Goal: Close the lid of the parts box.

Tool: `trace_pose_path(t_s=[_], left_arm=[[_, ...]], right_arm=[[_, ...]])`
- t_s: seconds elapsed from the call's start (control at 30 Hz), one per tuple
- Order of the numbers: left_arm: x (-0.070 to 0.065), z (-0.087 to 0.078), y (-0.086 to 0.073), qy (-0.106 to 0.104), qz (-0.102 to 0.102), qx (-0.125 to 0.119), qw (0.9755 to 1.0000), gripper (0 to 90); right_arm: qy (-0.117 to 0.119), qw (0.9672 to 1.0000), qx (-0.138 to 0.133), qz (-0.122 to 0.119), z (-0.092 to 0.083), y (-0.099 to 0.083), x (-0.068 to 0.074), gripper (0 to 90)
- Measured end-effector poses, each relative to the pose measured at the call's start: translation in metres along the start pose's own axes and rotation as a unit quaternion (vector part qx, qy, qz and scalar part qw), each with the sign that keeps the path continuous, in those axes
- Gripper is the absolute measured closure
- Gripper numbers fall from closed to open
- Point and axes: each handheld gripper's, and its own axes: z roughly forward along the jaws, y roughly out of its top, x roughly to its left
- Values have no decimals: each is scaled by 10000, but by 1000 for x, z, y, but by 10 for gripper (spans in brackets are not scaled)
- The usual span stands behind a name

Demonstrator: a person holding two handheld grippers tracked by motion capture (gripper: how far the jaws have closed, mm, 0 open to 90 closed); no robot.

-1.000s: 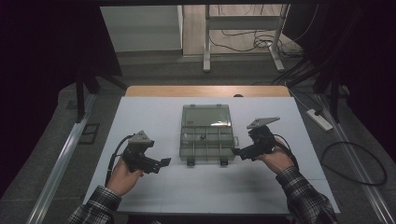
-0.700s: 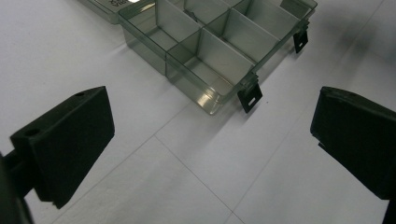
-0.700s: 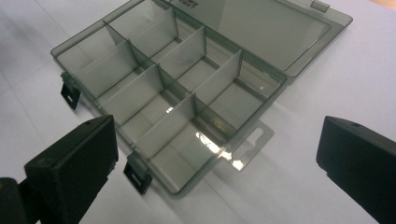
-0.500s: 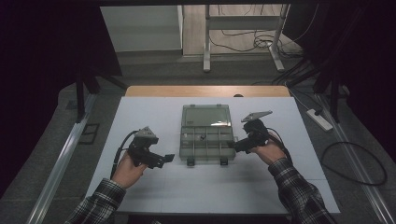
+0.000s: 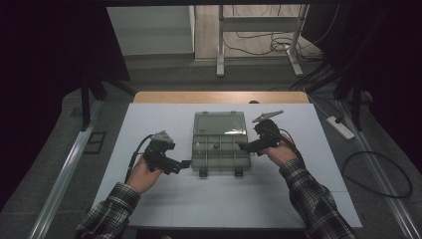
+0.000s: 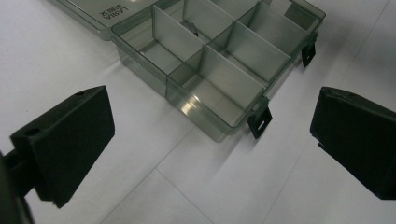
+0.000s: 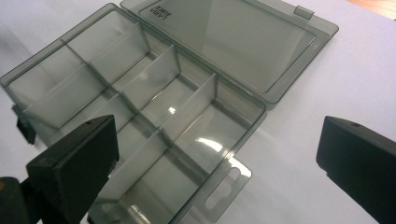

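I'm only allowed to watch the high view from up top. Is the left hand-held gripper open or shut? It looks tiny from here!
Observer: Open. In the left gripper view, the left hand-held gripper has its jaws wide apart with nothing between them, facing a front corner of the box.
Operator: What about the other one?
Observer: The right hand-held gripper is open as well, and it holds nothing.
Operator: What's in front of that one?
Observer: A clear hang tab with a slot sticks out flat from the end of the box.
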Motion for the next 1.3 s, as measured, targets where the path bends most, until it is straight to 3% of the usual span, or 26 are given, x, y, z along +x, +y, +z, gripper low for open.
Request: trace_pose_path(t_s=[0.23,0.3,0.7,0.9,1.0,1.3], left_arm=[[2,6,8,179,-70,-30,9998,0],[3,7,10,141,-86,-65,9998,3],[6,22,21,202,139,106,9996,0],[9,30,24,261,299,98,9992,0],[10,32,26,251,313,91,9992,0],[11,43,33,227,317,-10,9992,0]], right_arm=[[-20,9999,70,97,8,8,-8,0],[-46,9999,81,134,11,11,-9,0],[-234,9987,265,372,28,27,-20,0],[-222,9984,465,242,36,35,-25,0],[-244,9982,502,206,38,36,-26,0],[-318,9975,490,391,49,41,-38,0]])
